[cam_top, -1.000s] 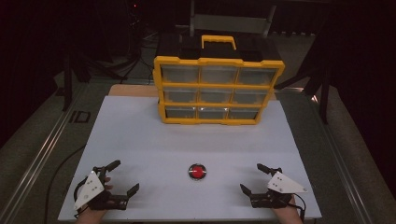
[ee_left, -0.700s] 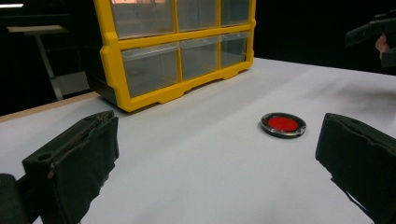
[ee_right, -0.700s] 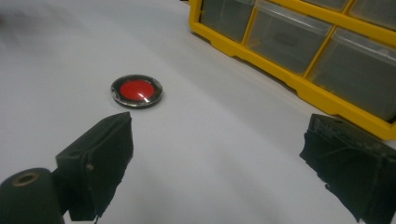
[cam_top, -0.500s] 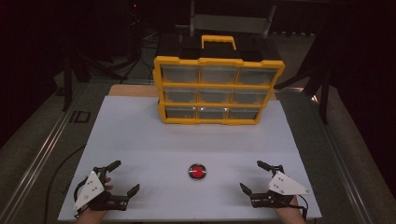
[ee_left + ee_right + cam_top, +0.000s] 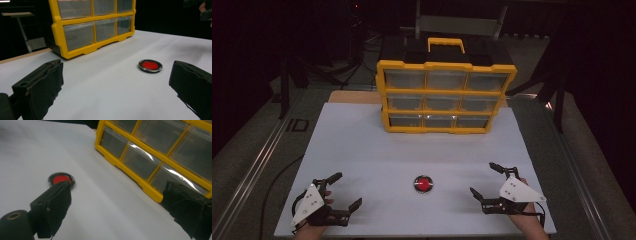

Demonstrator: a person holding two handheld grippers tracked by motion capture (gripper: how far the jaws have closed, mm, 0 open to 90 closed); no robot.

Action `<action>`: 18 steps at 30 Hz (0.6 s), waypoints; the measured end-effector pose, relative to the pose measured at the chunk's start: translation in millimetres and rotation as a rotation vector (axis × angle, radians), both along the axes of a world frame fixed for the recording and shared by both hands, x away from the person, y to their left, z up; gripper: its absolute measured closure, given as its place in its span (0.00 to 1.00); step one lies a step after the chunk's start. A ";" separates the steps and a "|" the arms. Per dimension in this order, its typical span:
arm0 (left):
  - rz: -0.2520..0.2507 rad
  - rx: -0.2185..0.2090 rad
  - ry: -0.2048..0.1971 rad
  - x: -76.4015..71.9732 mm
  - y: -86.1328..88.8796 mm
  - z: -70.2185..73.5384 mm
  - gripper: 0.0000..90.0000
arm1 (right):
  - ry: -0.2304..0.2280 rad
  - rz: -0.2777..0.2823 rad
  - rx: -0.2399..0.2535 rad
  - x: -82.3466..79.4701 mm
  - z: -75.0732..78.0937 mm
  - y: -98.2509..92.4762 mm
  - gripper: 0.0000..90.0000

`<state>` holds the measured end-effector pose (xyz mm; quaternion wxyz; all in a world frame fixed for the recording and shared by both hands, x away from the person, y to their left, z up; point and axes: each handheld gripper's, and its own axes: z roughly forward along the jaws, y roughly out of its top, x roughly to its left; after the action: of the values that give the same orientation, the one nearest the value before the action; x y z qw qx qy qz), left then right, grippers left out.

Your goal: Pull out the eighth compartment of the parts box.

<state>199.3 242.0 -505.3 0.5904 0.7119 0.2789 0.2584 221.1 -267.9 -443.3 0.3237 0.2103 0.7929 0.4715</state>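
A yellow drawer cabinet point(image 5: 444, 95) with clear drawers stands at the back of the white table point(image 5: 362, 150); I also see the cabinet point(image 5: 92, 27) in the left gripper view and the cabinet point(image 5: 160, 155) in the right gripper view. A small red disc with a metal rim point(image 5: 423, 183) lies flat near the front middle; the same disc point(image 5: 150, 65) lies ahead of the left jaws, and the disc point(image 5: 60, 180) is partly behind the right gripper's left jaw. My left gripper point(image 5: 344, 191) rests open at the front left. My right gripper point(image 5: 484, 179) rests open at the front right. Both hold nothing.
A black case with a yellow handle point(image 5: 445, 46) sits on top of the cabinet. A metal rail point(image 5: 257, 165) runs along the table's left side. Dark floor and stands surround the table.
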 end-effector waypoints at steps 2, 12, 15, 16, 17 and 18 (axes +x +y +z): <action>0.002 -0.004 0.001 0.2 0.9 0.0 0.00 | -0.010 0.003 -0.006 3.1 3.6 1.8 0.09; 0.002 -0.007 -0.002 -0.7 1.9 0.5 0.00 | -0.050 0.024 -0.047 20.1 16.8 13.6 0.09; 0.003 -0.008 -0.002 -0.7 2.1 0.5 0.00 | -0.060 0.030 -0.053 24.7 19.9 16.7 0.09; 0.002 -0.007 -0.003 -0.8 2.0 0.5 0.00 | -0.060 0.032 -0.053 26.3 20.9 17.6 0.09; 0.001 -0.007 -0.003 -0.9 1.8 0.5 0.00 | -0.063 0.033 -0.052 27.8 21.9 18.6 0.09; 0.000 -0.005 -0.003 -1.0 1.7 0.6 0.00 | -0.069 0.035 -0.054 29.2 22.9 19.7 0.09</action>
<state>198.3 243.7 -504.8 0.5928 0.7099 0.2786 0.2588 250.3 -248.2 -420.4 0.3478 0.1712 0.7973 0.4626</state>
